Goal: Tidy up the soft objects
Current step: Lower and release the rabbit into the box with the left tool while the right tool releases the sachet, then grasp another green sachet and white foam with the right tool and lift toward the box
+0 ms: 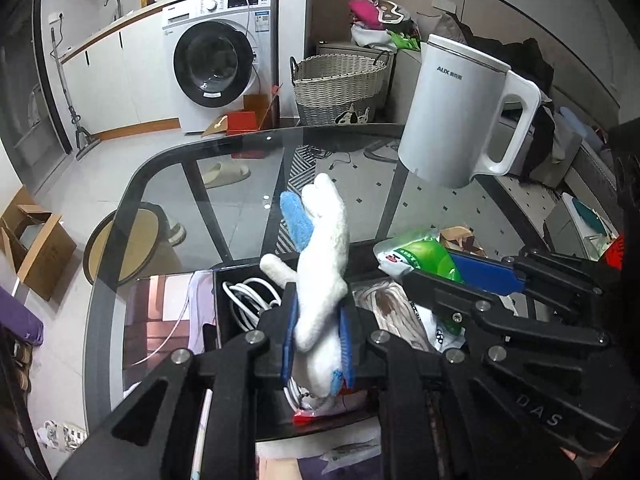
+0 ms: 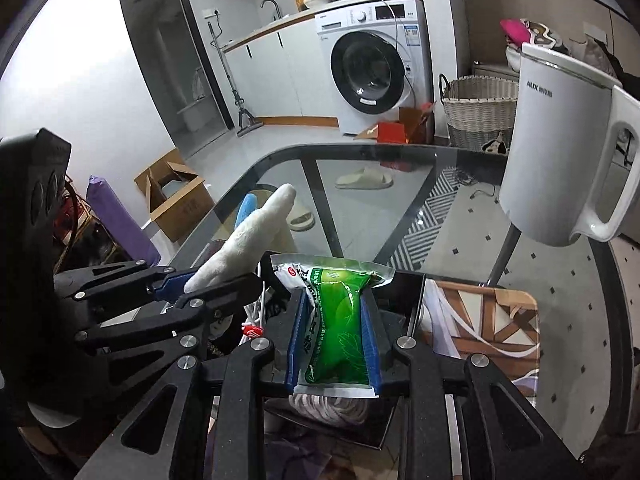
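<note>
My left gripper [image 1: 318, 344] is shut on a white plush toy [image 1: 324, 264] with a blue part [image 1: 296, 220]; the toy sticks up above the glass table. The toy also shows in the right wrist view [image 2: 248, 236], held by the left gripper [image 2: 180, 284]. My right gripper [image 2: 334, 340] is shut on a green and white sealed packet [image 2: 340, 320], held above a black tray. In the left wrist view the right gripper [image 1: 460, 280] holds the packet [image 1: 416, 256] just right of the toy.
A white AUX kettle [image 1: 460, 108] stands on the glass table [image 1: 224, 184] at the far right. A black tray [image 1: 236, 276] below holds white cables [image 1: 248, 300]. A patterned cloth [image 2: 488, 320] lies to the right. A wicker basket [image 1: 340, 84] and washing machine [image 1: 220, 64] stand beyond.
</note>
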The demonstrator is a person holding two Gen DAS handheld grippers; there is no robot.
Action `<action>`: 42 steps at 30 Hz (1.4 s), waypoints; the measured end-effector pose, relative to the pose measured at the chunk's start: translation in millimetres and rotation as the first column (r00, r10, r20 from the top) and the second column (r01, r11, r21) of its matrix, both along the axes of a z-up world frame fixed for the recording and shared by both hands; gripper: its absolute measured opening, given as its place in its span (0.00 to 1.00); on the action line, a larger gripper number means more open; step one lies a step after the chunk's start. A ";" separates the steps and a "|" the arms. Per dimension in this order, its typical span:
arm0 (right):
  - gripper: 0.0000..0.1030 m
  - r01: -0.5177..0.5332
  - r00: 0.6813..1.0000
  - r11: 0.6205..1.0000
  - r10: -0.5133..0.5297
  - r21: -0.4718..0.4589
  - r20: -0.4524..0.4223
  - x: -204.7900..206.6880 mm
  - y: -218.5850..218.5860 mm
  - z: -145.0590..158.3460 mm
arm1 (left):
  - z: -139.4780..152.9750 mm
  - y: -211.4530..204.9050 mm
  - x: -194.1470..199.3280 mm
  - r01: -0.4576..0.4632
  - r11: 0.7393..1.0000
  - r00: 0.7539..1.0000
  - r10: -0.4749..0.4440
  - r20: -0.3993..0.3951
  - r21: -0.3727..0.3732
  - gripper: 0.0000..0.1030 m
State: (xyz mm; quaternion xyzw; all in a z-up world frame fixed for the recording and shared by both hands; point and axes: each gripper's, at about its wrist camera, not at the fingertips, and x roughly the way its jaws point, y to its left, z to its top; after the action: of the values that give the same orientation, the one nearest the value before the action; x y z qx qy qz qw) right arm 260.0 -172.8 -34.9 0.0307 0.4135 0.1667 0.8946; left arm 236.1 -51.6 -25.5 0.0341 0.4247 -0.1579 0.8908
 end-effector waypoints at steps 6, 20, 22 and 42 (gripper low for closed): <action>0.25 0.002 1.000 1.000 -0.002 -0.014 -0.009 0.8 0.7 -3.0 | -2.1 -1.6 0.8 0.003 1.000 1.000 -0.003 -0.013 0.007 0.15; 0.35 0.027 0.999 1.000 -0.028 -0.016 -0.041 3.4 -3.6 -7.2 | 0.3 3.7 -0.9 0.023 0.999 1.000 -0.024 -0.016 -0.022 0.22; 0.35 0.028 0.999 0.999 -0.028 -0.015 -0.034 2.4 -4.7 -5.8 | 7.0 9.3 -5.3 0.025 0.999 1.000 -0.025 0.004 -0.044 0.35; 0.35 -0.231 0.973 0.972 0.230 -0.028 -0.032 -85.4 21.3 5.4 | -21.2 77.4 -64.0 0.131 0.991 0.989 -0.128 -0.075 0.038 0.46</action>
State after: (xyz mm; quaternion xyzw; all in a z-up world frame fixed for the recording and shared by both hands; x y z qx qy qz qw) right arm 174.6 -151.5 -29.5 -0.0294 0.4294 0.2625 0.8636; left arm 172.1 25.9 -46.7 0.0749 0.4567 -0.2076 0.8618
